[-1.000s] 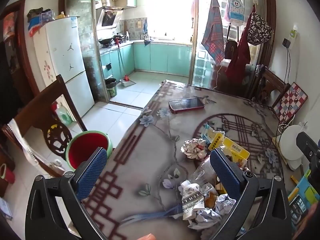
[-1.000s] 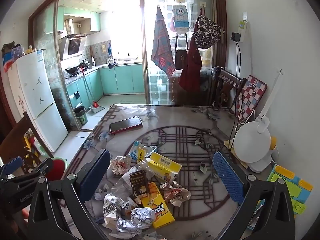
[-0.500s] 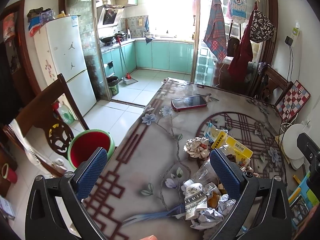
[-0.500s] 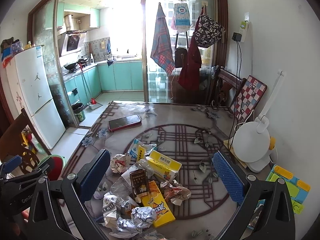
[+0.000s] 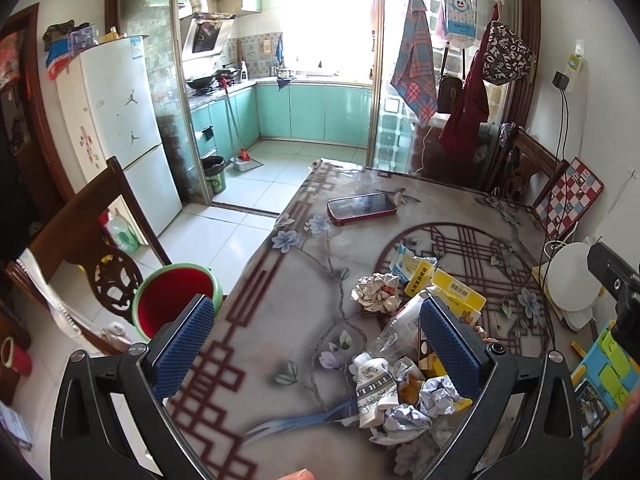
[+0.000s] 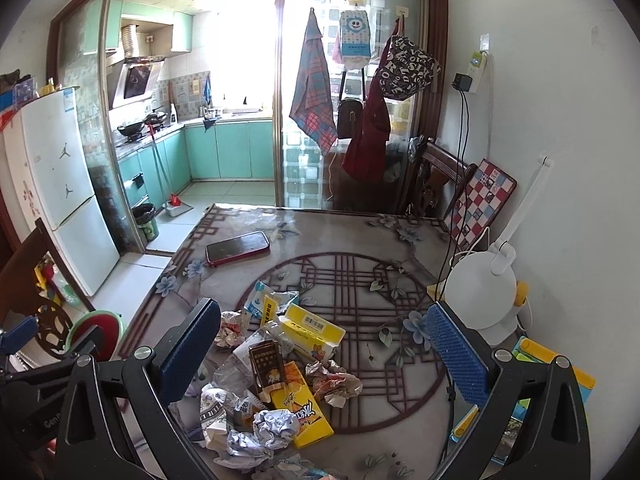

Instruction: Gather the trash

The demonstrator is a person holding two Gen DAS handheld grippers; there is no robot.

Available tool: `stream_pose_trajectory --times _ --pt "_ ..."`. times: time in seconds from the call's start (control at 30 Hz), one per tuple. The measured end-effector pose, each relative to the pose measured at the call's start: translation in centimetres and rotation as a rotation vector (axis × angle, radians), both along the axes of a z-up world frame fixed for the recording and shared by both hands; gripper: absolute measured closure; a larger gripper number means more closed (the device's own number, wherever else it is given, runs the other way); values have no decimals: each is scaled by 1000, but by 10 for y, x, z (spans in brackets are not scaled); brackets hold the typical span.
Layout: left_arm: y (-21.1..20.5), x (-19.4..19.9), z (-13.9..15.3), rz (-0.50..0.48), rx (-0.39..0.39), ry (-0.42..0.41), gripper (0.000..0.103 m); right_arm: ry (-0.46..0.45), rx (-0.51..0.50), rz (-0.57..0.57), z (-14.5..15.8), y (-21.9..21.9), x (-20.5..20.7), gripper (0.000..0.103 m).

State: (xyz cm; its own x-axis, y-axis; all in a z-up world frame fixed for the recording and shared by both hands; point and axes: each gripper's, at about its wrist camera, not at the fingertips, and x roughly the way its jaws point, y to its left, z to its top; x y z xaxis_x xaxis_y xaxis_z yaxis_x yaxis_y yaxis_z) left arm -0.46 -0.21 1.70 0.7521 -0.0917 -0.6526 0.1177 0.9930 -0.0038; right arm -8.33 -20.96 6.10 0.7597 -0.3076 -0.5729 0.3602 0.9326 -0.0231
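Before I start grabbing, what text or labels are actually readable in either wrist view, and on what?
"Gene", cut off: left gripper body, right wrist view.
Large scattered capital letters, no whole word readable: black-and-white bag hanging by the door.
Barcode, digits too small: yellow box.
Large characters, blurred: flat yellow carton.
Dark band of capitals, unreadable: white tube.
Blue label, too small: fridge.
Right gripper: no text visible.

Your two wrist cameras look down from above the near edge of the floral-patterned table (image 5: 304, 288) (image 6: 360, 236) toward the far kitchen; both share the crumpled trash pile (image 5: 404, 376) (image 6: 280, 372) and red-cased phone (image 5: 362, 207) (image 6: 237, 248).
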Motion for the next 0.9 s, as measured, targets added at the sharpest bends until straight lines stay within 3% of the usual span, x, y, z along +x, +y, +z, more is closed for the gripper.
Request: stream_pose_trajectory --times 0.37,0.9 --pt "-6 5 8 2 14 -29 0 -30 -13 12 14 0 -1 0" --pt "0 10 10 44 28 -47 0 -14 -15 38 8 5 14 0"
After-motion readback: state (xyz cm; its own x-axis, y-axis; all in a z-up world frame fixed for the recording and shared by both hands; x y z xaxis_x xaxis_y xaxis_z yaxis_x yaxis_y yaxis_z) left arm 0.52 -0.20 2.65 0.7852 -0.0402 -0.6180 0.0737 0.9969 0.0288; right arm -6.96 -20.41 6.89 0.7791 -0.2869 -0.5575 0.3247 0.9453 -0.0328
